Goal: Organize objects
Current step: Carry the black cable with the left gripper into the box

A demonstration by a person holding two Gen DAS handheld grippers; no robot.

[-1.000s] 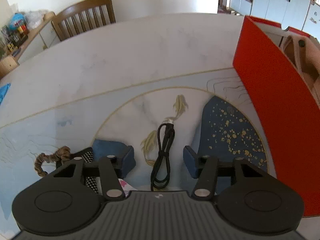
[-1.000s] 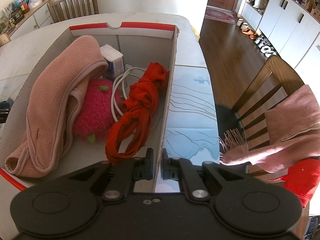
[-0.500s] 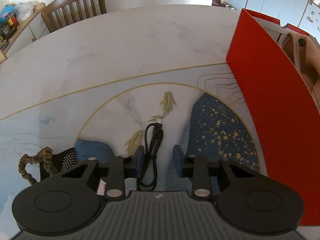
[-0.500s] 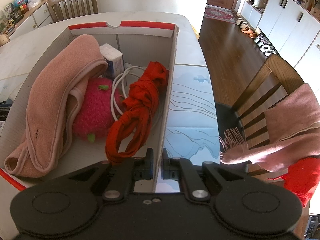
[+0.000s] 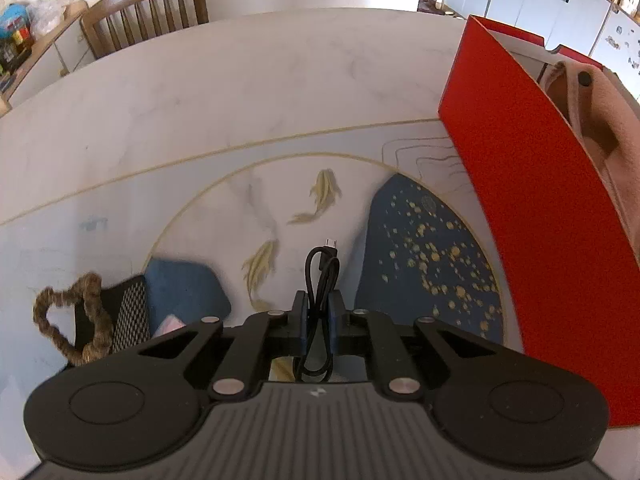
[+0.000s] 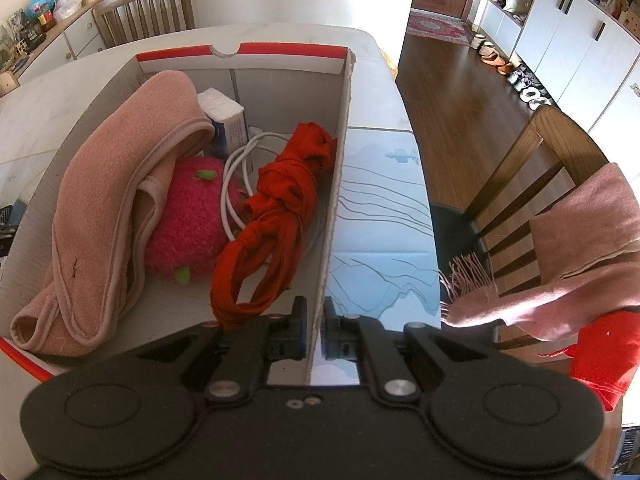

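The left tool has just closed on the black cable, which runs straight ahead, and the red box stands to its right.

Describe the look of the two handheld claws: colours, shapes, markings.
Both are matte black with two round discs at the base, angular linkage arms and silver pivot bolts. The left claw has blue pads, a ribbed grey body and a small white logo. The right claw has black fingers and a smooth body.

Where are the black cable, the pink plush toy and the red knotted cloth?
black cable (image 5: 320,276): left wrist view, its bundled strands ahead of the pads.
pink plush toy (image 6: 188,220): right wrist view, its fuzzy body.
red knotted cloth (image 6: 280,196): right wrist view, the knot.
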